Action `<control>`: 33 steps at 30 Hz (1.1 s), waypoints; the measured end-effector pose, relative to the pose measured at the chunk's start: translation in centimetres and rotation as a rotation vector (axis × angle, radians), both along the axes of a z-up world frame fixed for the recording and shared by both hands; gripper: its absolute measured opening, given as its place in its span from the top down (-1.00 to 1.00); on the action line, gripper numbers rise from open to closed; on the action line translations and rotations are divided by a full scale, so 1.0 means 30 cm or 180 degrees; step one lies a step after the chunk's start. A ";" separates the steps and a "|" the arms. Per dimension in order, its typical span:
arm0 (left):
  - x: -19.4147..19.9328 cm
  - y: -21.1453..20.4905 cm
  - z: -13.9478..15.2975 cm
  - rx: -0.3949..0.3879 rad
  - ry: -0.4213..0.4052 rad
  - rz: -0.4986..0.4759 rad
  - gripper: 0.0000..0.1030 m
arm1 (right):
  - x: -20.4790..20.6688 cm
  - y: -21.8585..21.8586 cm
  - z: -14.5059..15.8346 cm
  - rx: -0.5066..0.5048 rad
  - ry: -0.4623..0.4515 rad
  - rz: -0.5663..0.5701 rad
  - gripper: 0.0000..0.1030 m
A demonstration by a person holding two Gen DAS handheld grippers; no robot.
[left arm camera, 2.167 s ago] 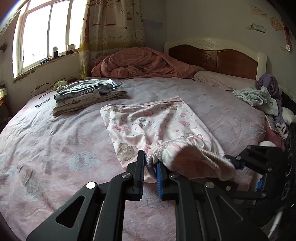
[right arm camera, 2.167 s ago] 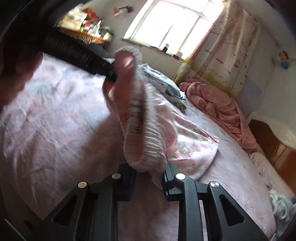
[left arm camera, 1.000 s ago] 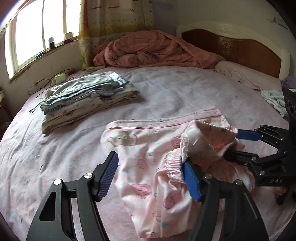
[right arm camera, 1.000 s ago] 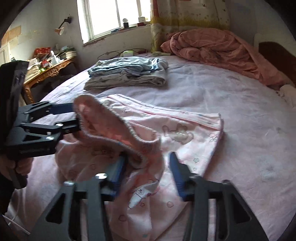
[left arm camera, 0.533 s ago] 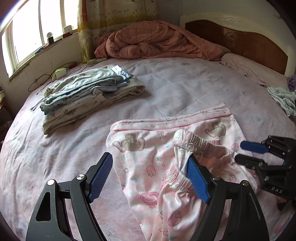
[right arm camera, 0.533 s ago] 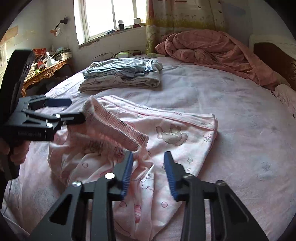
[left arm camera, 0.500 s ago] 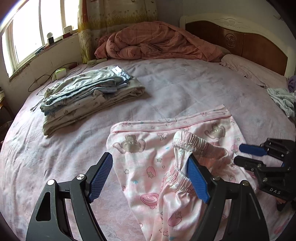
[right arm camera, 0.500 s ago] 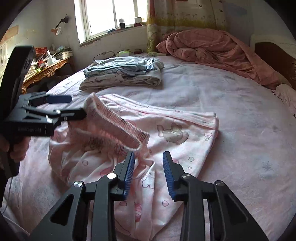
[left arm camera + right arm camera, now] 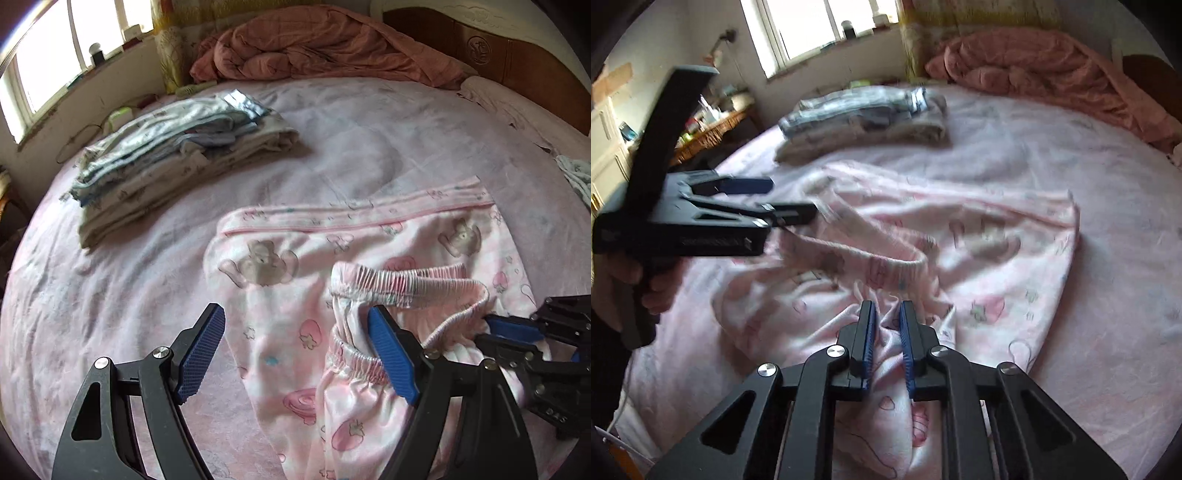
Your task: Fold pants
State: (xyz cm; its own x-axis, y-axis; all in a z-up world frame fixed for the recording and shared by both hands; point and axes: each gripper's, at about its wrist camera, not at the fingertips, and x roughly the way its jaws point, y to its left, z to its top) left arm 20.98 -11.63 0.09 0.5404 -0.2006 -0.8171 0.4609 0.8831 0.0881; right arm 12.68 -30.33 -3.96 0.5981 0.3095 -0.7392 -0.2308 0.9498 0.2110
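Spreading across most of the room, a round bed (image 9: pixel 369 122) in a pale pink sheet carries everything in sight, with a rumpled salmon quilt (image 9: pixel 325 44) heaped at its far side below a dark wooden headboard (image 9: pixel 491 48) and a sunlit window (image 9: pixel 820 26). Nearer the window sits a stack of folded clothes (image 9: pixel 173 147), grey and blue over cream, well apart from the pink printed pants (image 9: pixel 317 280), which lie on the sheet close to the person, doubled over so that the ruffled elastic waistband (image 9: pixel 406 284) rests on top of the flat cuffed leg ends. The left gripper (image 9: pixel 295 350) hangs over the near part of the pants with its blue pads set wide; one pad sits against a fold of the waistband while the other stands clear above bare cloth, so nothing is pinched. The right gripper (image 9: pixel 886 321) is at the other end of the waistband, its jaws narrow and closing, with a ridge of pink fabric bunched up between the pads; whether they press on it yet cannot be told. A hand (image 9: pixel 646 280) grasps the left gripper's handle at the frame's edge in the right wrist view.
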 end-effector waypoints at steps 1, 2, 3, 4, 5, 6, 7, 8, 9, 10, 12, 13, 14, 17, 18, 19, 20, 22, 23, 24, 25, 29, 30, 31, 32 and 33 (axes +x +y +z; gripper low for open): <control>0.000 0.010 -0.002 -0.0041 0.0025 0.0002 -0.52 | 0.000 0.000 -0.002 -0.0006 0.0009 -0.0016 0.73; -0.003 0.019 0.002 -0.0099 0.0028 -0.0008 -0.52 | 0.000 0.000 0.000 -0.0004 0.0010 -0.0021 0.73; -0.008 0.029 0.012 -0.0177 0.0013 -0.0031 -0.52 | 0.001 -0.001 -0.001 -0.0016 0.0015 -0.0032 0.73; -0.018 0.039 0.027 -0.0273 -0.0020 -0.0075 -0.52 | 0.000 -0.002 -0.005 -0.0024 0.0024 -0.0040 0.73; -0.035 0.051 0.047 -0.0360 -0.0075 -0.0135 -0.52 | 0.000 -0.003 -0.007 -0.0026 0.0035 -0.0047 0.73; -0.055 0.059 0.070 -0.0416 -0.0145 -0.0192 -0.52 | 0.000 -0.005 -0.007 -0.0023 0.0037 -0.0055 0.73; -0.077 0.066 0.092 -0.0445 -0.0215 -0.0243 -0.52 | -0.001 -0.005 -0.007 -0.0025 0.0035 -0.0068 0.73; -0.098 0.069 0.112 -0.0443 -0.0270 -0.0286 -0.52 | -0.003 -0.009 -0.004 -0.0032 0.0022 -0.0088 0.73; -0.120 0.073 0.125 -0.0423 -0.0295 -0.0318 -0.52 | -0.008 -0.016 -0.007 -0.0038 0.0006 -0.0106 0.73; -0.140 0.076 0.129 -0.0399 -0.0278 -0.0346 -0.52 | -0.012 -0.021 -0.001 -0.0057 -0.0019 -0.0135 0.73; -0.172 0.071 0.111 -0.0350 -0.0071 -0.0493 -0.33 | -0.023 -0.034 0.010 -0.0094 -0.0074 -0.0191 0.73; -0.184 0.062 0.090 -0.0343 0.0103 -0.0630 0.16 | -0.030 -0.045 0.016 -0.0086 -0.0096 -0.0215 0.73; -0.191 0.053 0.066 -0.0348 0.0256 -0.0723 0.36 | -0.034 -0.051 0.023 -0.0058 -0.0116 -0.0232 0.73; -0.193 0.027 0.006 -0.0154 0.0315 -0.0578 0.54 | -0.050 -0.076 0.046 0.0051 -0.0190 -0.0290 0.72; -0.193 0.027 0.002 -0.0120 0.0244 -0.0528 0.54 | -0.054 -0.084 0.053 0.0070 -0.0213 -0.0317 0.72; -0.195 0.033 0.003 -0.0169 0.0215 -0.0507 0.54 | -0.068 -0.093 0.060 0.0074 -0.0247 -0.0368 0.72; -0.200 0.047 0.010 -0.0277 0.0211 -0.0495 0.54 | -0.082 -0.101 0.065 0.0080 -0.0267 -0.0388 0.72; -0.222 0.091 0.025 -0.0485 0.0165 -0.0483 0.47 | -0.115 -0.120 0.079 0.0105 -0.0314 -0.0400 0.71; -0.237 0.119 0.030 -0.0519 0.0120 -0.0471 0.42 | -0.137 -0.133 0.087 0.0156 -0.0354 -0.0403 0.70; -0.255 0.140 0.033 -0.0523 0.0077 -0.0454 0.32 | -0.157 -0.149 0.092 0.0235 -0.0383 -0.0407 0.53; -0.271 0.158 0.029 -0.0517 0.0057 -0.0445 0.22 | -0.176 -0.163 0.094 0.0308 -0.0394 -0.0416 0.15; -0.301 0.206 -0.027 -0.0519 0.0326 -0.0426 0.16 | -0.230 -0.185 0.080 0.0466 -0.0326 -0.0448 -0.33; -0.294 0.209 -0.043 -0.0539 0.0393 -0.0412 0.16 | -0.235 -0.189 0.068 0.0507 -0.0247 -0.0440 -0.33; -0.292 0.210 -0.061 -0.0557 0.0446 -0.0403 0.16 | -0.235 -0.192 0.045 0.0573 -0.0127 -0.0445 -0.33; -0.292 0.209 -0.079 -0.0545 0.0487 -0.0400 0.16 | -0.233 -0.195 0.026 0.0666 -0.0026 -0.0440 -0.33; -0.287 0.203 -0.091 -0.0525 0.0495 -0.0392 0.16 | -0.230 -0.197 0.010 0.0768 0.0061 -0.0428 -0.33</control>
